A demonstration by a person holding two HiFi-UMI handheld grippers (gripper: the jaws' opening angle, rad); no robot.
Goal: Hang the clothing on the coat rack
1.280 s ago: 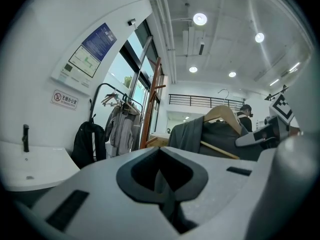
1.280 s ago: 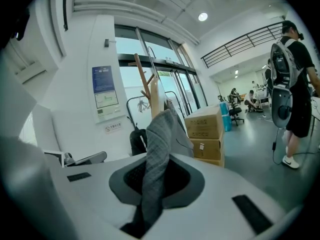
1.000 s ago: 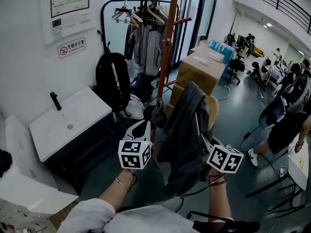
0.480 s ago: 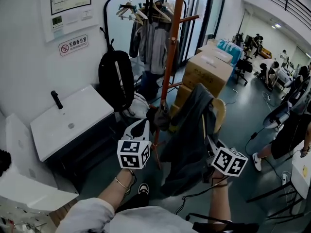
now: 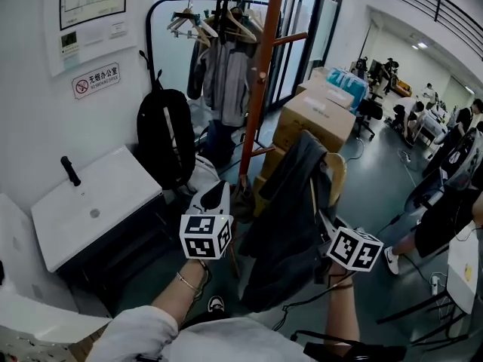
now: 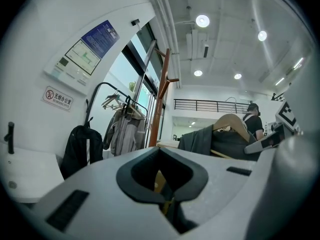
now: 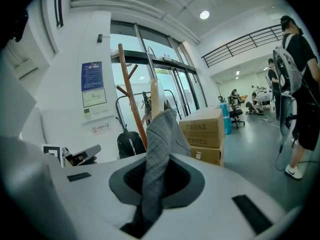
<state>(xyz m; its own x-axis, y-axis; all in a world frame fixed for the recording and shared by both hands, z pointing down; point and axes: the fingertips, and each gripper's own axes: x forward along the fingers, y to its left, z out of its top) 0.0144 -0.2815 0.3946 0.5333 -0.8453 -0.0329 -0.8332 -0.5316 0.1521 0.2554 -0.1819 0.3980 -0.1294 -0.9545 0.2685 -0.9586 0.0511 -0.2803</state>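
Garment is seen as dark grey, possibly with a fine woven check; coat rack orange-red, backpack black, cardboard boxes brown.

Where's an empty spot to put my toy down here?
The white counter, beside its black tap, is bare. So is the grey floor right of the boxes. It's crowded round the coat rack foot: the backpack, boxes and clothes rail press in, and the jacket hangs in front.

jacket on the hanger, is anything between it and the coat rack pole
Nothing visible. The jacket, pinched in the right gripper, hangs just right of the coat rack; the cardboard boxes sit behind.
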